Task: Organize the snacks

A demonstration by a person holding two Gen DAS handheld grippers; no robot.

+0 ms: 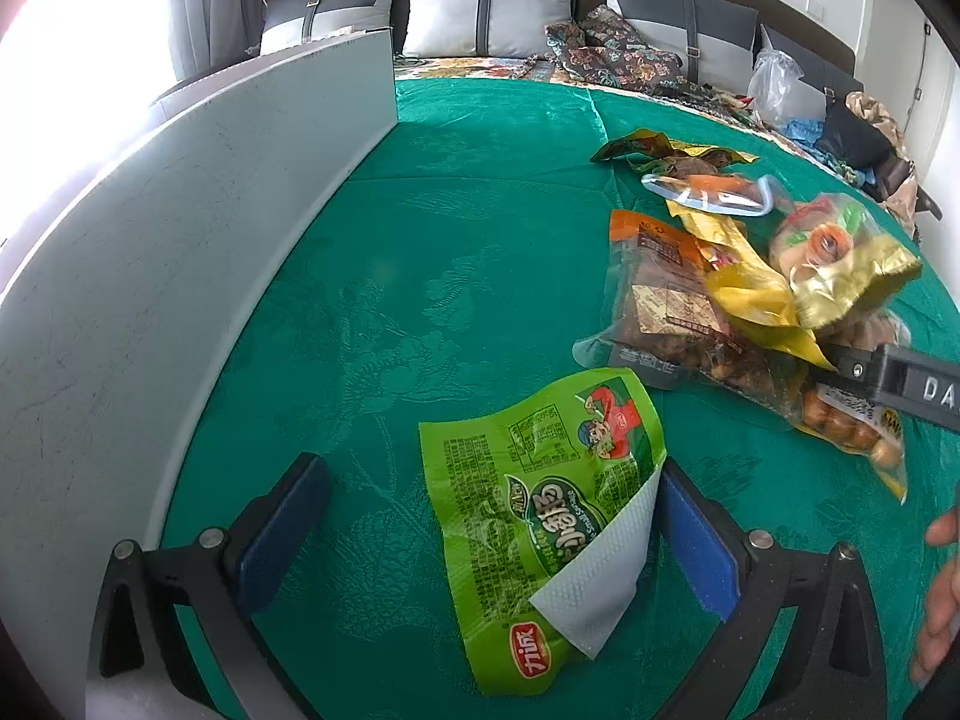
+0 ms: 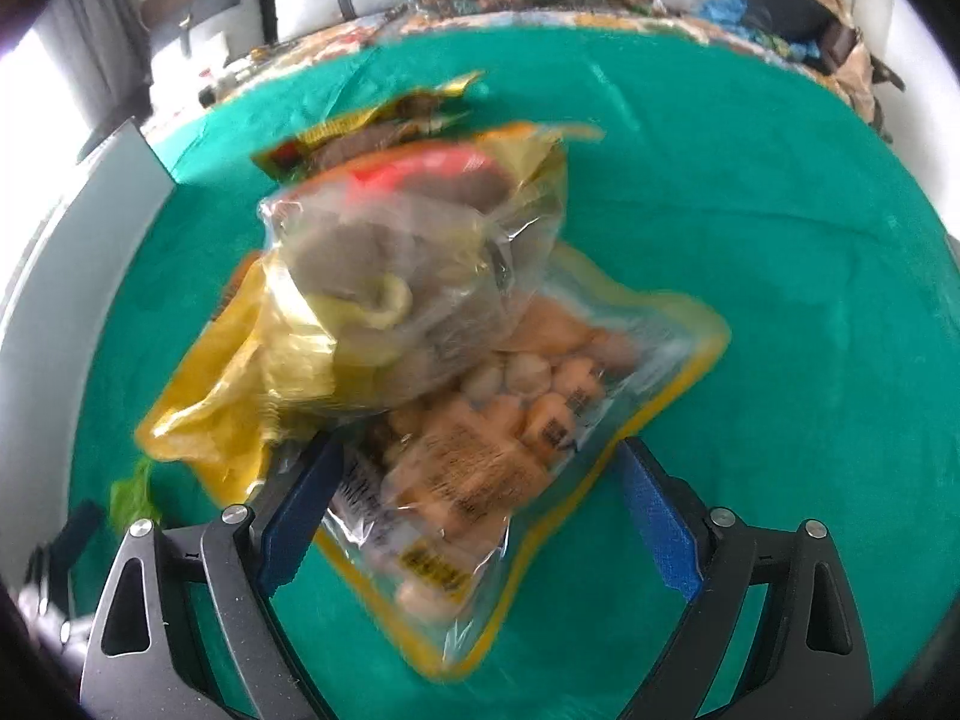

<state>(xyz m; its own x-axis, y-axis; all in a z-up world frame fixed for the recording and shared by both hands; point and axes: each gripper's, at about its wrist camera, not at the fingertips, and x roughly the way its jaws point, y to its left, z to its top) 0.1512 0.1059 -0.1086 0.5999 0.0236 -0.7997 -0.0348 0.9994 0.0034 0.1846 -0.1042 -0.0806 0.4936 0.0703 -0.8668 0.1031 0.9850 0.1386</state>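
— What is around the work surface?

— I see a green patterned cloth [image 1: 480, 192] spread over a bed, with grey and white cushions [image 1: 489, 6] along the headboard behind it. On the left side a grey board [image 1: 198, 222] stands upright and closes that edge. Between the board and the snacks, the cloth is open and flat.

— Where are the snacks?

— A green snack packet [image 1: 540, 516] lies flat near me, one corner folded over to show its white inside. It sits between the fingers of my left gripper [image 1: 486, 534], nearer to the right finger. The jaws stand wide apart and hold nothing. To the right is a pile of snack bags [image 1: 720, 276], well apart from the board.

— And the right gripper?

— My right gripper [image 2: 480, 510] is also spread wide. A clear bag of orange pieces with a yellow border [image 2: 498, 450] lies between its fingers, and its left finger reaches under another bag. The picture is blurred, so I cannot tell if the pads touch. To the right of the pile the cloth is free.
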